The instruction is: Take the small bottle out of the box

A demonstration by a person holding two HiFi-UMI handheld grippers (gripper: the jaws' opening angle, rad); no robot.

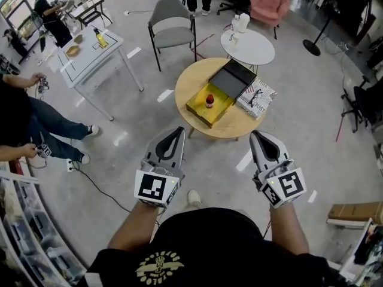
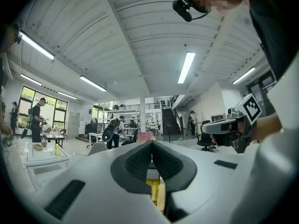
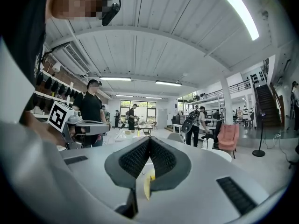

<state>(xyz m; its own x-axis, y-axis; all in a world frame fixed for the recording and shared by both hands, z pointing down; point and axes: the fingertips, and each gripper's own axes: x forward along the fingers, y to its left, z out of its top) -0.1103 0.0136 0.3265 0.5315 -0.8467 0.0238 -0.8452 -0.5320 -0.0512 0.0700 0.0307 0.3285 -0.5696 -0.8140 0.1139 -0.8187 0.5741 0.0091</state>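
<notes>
The small bottle (image 1: 209,101) is set upright in the box (image 1: 202,115) on the round table (image 1: 188,85); a book (image 1: 257,98) is laid right of the box.

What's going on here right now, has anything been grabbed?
Nothing has been grabbed. A person holds the left hand-held gripper and the right hand-held gripper out in front, both shut and empty. They are over the floor, short of the round table. On the table the yellow box lies open, and the small bottle stands upright inside it, untouched.
</notes>
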